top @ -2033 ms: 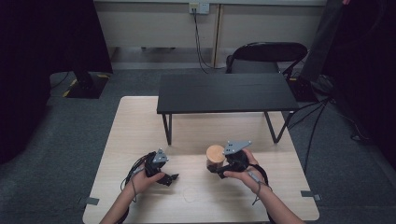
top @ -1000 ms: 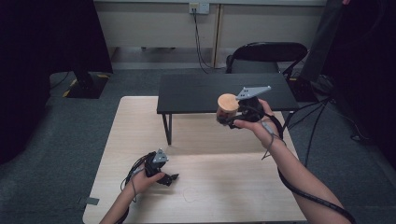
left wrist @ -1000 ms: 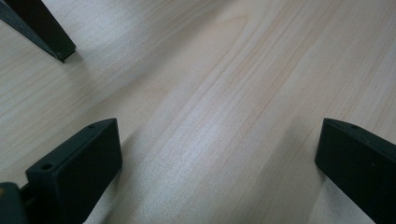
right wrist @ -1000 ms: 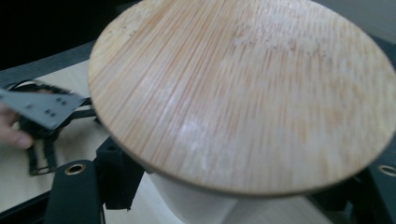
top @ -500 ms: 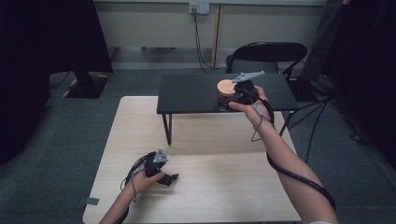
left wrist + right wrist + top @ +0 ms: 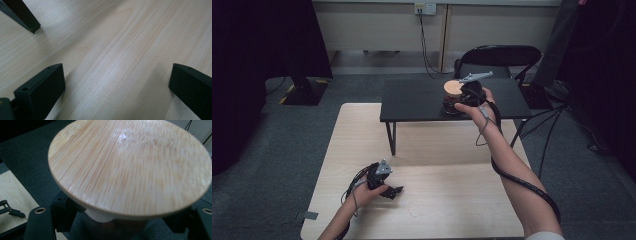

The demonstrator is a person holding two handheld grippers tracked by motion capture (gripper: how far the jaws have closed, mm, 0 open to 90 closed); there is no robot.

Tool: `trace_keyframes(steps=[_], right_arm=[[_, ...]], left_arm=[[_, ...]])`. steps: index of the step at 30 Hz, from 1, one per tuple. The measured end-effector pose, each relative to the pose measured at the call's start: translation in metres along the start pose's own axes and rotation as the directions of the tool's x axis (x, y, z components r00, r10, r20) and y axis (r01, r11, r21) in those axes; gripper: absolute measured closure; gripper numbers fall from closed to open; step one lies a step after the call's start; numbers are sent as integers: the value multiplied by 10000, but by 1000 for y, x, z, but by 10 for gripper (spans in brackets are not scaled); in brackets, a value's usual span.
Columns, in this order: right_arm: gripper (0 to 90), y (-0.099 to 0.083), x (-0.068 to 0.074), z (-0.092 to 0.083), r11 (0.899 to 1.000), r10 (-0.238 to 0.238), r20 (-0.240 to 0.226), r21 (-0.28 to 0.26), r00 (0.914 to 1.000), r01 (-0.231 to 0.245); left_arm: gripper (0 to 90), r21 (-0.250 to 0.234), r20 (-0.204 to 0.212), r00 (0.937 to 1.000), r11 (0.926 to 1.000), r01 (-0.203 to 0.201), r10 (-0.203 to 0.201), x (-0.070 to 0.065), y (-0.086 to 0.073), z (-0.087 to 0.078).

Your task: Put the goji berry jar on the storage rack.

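Observation:
A jar (image 6: 452, 102) with a round bamboo lid (image 6: 453, 87) is over the right half of the black raised shelf (image 6: 417, 100). My right gripper (image 6: 456, 104) is shut on the jar below the lid. The right gripper view looks down on the lid (image 6: 130, 165), with a black jaw on each side of the jar's body (image 6: 100, 216). Whether the jar's base touches the shelf I cannot tell. At the front left of the wooden table (image 6: 452, 200) lies my left gripper (image 6: 393, 191). In the left gripper view it (image 6: 117, 92) is open, with bare wood between its jaws.
The shelf stands on slim black legs (image 6: 390, 137) at the far half of the table; one leg foot (image 6: 27, 21) is near my left gripper. A black folding chair (image 6: 497, 55) is behind the shelf. Dark stands and cables (image 6: 557, 115) crowd the right side.
My right hand has carried the jar from the table's front up and away onto the area of the black shelf, then slightly left. The left gripper has stayed still.

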State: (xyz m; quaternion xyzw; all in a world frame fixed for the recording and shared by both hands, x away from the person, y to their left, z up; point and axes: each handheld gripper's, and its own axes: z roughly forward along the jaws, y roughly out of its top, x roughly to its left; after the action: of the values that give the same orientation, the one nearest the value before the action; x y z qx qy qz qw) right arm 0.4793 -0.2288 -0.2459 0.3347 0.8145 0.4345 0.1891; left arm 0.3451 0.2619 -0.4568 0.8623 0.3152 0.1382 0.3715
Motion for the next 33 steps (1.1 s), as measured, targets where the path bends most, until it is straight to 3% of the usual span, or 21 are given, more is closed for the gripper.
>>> trace_keyframes(steps=[10,16,18,25,33], right_arm=[[253,-4,2,2,9998,134,129,-173,9998,-131],[186,-6,0,1,9996,130,-29,-262,9999,-131],[99,-8,2,-1,9994,122,-56,-330,9999,-124],[0,-14,7,-8,9995,42,-197,-327,9998,-49],[0,-32,7,-24,9993,-179,-407,-344,9990,165]], left_arm=[[0,-10,-1,10000,10000,4,-4,0,0,0],[0,-12,0,10000,10000,7,-7,0,0,0],[0,-9,-2,10000,10000,3,-3,0,0,0],[0,-2,0,10000,10000,1,-1,0,0,0],[0,-3,3,10000,10000,12,-12,0,0,0]])
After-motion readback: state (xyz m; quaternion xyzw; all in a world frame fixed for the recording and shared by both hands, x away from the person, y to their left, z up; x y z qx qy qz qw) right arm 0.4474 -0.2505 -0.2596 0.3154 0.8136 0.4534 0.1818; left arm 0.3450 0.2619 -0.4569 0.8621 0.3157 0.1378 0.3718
